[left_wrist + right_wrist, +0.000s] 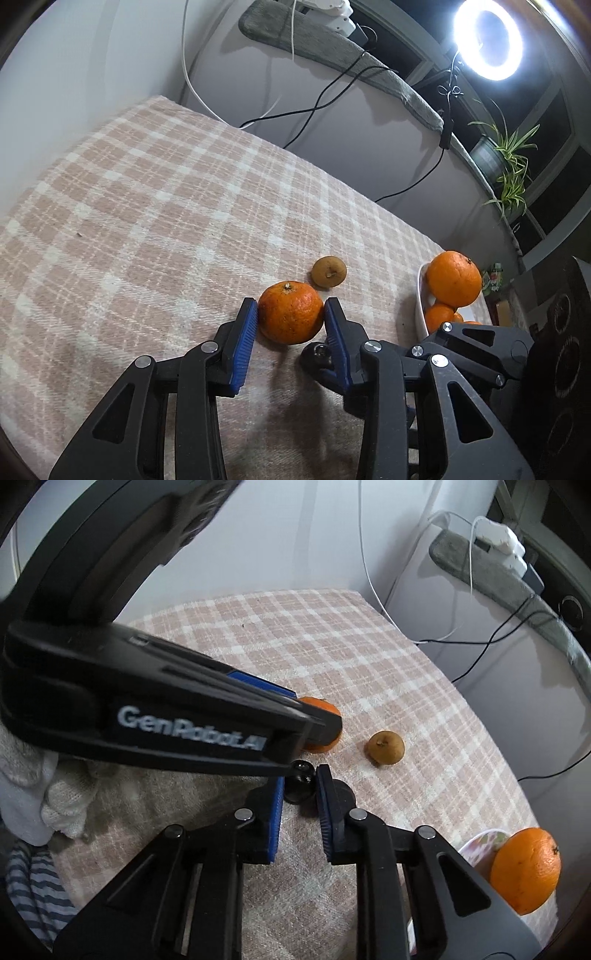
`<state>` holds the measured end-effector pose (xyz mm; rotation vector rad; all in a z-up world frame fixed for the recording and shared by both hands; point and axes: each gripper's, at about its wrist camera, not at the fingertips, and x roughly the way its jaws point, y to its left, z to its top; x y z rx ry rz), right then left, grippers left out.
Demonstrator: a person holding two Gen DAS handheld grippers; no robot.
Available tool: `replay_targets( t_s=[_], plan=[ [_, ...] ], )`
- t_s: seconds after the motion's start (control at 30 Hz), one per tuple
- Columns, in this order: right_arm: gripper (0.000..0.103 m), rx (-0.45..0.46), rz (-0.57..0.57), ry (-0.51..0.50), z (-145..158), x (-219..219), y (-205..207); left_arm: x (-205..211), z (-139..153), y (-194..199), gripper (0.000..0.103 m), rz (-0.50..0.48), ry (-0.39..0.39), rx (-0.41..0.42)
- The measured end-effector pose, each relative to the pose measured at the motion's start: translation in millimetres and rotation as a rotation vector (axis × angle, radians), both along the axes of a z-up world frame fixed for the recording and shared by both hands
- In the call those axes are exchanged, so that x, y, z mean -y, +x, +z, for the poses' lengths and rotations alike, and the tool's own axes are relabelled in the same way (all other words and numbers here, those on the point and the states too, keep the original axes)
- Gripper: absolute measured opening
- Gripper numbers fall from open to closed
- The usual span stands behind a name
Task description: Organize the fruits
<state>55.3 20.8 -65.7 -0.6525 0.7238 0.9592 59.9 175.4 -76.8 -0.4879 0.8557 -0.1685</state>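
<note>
The right tongs (pixel 300 788) grip a small, dark, glossy fruit (pixel 300 788); beyond them sits a brown wrinkled fruit (pixel 385 746) on the checked tabletop (pixel 369 657).

A pink-and-white checked cloth (pixel 166 206) is covering the table. Behind it a white wall (pixel 66 66) is meeting a white cabinet (pixel 369 147), with a grey mat (pixel 332 48) lying along its top and black cables (pixel 325 99) hanging down its front. A ring light (pixel 487 38) is glowing beside dark windows (pixel 554 122), and a potted plant (pixel 506 162) is standing below them.
</note>
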Motion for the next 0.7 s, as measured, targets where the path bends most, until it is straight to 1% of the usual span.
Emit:
replay_targets(
  t_s=[0.13,0.47,0.57,0.7],
  plan=[
    [0.016,-0.068,-0.019,0.054,6,9,7,-2,2,-3,0.036,0.010,-0.001,0.007],
    [0.016,-0.146,-0.049,0.149,19,33,9,-1,8,-11,0.036,0.018,0.009,0.020],
    [0.016,-0.138,-0.048,0.151,20,37,7,2,9,-12,0.036,0.015,0.020,0.021],
    [0.015,-0.154,-0.039,0.141,14,37,4,3,8,-14,0.036,0.018,0.019,0.020]
  ],
)
